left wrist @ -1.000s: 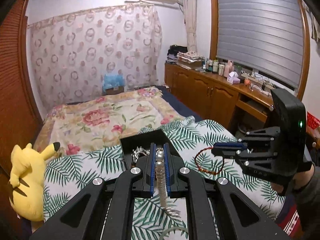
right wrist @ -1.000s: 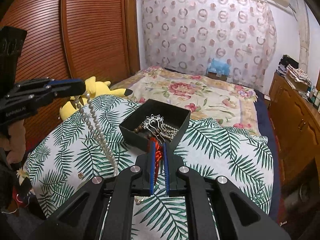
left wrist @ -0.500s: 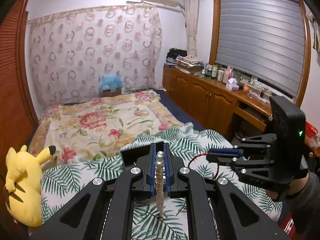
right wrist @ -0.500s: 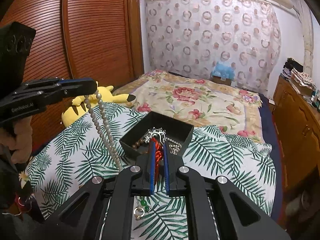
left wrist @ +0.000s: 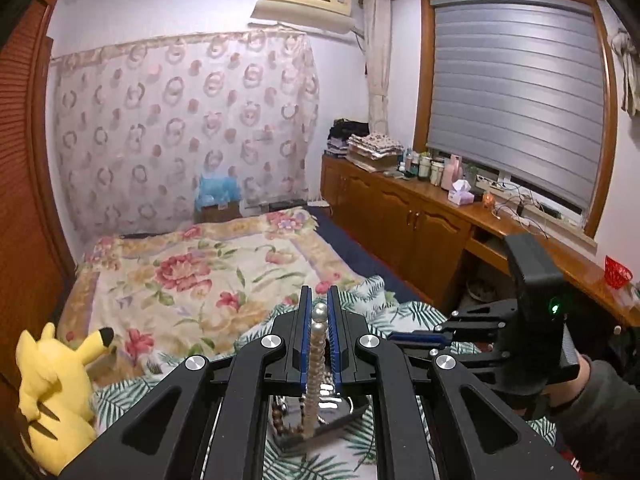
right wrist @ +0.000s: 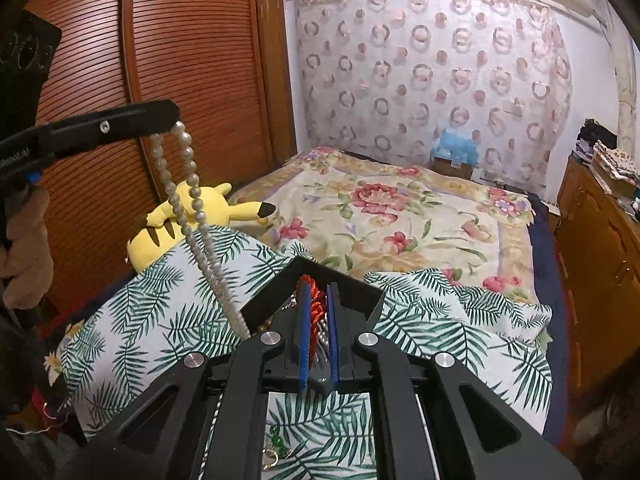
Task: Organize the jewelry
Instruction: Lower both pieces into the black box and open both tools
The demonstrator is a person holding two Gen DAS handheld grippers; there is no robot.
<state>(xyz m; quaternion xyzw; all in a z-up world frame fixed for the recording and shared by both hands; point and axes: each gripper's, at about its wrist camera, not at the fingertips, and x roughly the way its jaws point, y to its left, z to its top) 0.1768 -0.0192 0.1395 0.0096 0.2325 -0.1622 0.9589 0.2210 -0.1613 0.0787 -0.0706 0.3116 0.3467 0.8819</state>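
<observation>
**A:** So what had changed by that point? Compared with a second earlier, the left gripper (left wrist: 319, 312) had come up off the bed. Its jaws were pressed tight on the white pearl bead necklace (right wrist: 188, 196), and the strand that had been trailing across the palm-leaf-print white bedspread (right wrist: 140, 312) was hanging nearly clear below the jaws, with the low end down by the box edge.

**B:** Yeah, and the right gripper (right wrist: 318, 308) had lifted too. Its jaws were pinching a red braided cord bracelet (right wrist: 316, 300), which showed right between the blue pads. Earlier that loop was drooping out over the bedspread; by now it was bunched up in the jaws, just in front of the box.

**A:** To me that meant both pieces were picked up and ready to be carried to the box. Neither had been dropped in yet.

**B:** About the box: the open black square jewelry box (right wrist: 320, 276) sat just ahead of and under the right jaws, and directly below the left jaws. Inside I could make out a string of dark brown wooden beads (left wrist: 277, 420) and something shiny and silver, too blurry to name.

**A:** Also a small green-beaded piece (right wrist: 278, 446) was lying on the bedspread under the right gripper, outside the box, so it wasn't sorted yet.
</observation>
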